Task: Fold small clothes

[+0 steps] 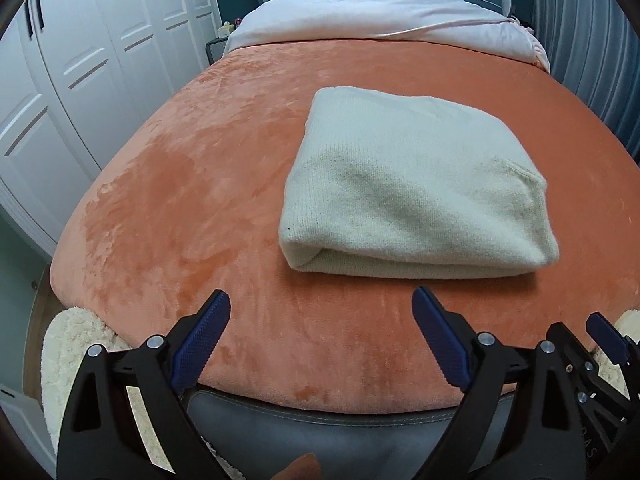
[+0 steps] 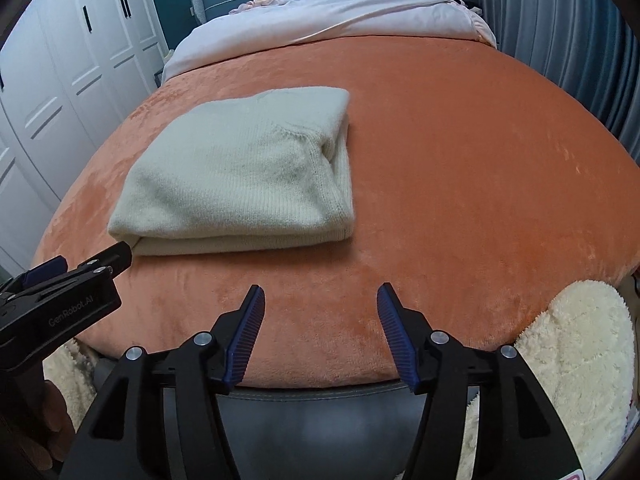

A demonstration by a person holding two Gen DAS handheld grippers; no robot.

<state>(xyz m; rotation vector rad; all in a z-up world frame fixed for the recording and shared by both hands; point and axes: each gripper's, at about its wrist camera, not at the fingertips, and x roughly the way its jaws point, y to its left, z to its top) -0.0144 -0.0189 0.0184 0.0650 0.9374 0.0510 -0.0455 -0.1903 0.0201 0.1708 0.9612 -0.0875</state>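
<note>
Folded sweater point(image 1: 416, 192) lies on the blanket point(image 1: 200, 200), apart from both tools. Left gripper point(image 1: 322, 334) and right gripper point(image 2: 320, 330) hover empty, jaws spread. Folding appears complete; next, likely withdrawal or tidying.

Cream knit sweater point(image 1: 412, 184); orange plush blanket point(image 1: 192, 184); blue ribbed gripper pads point(image 2: 246, 340).

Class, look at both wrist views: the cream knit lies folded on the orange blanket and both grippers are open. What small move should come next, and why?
Probably draw both grippers back. The cream sweater already lies as a compact folded bundle on the orange blanket, and the left gripper and right gripper are open, holding nothing, short of its near edge.
</note>
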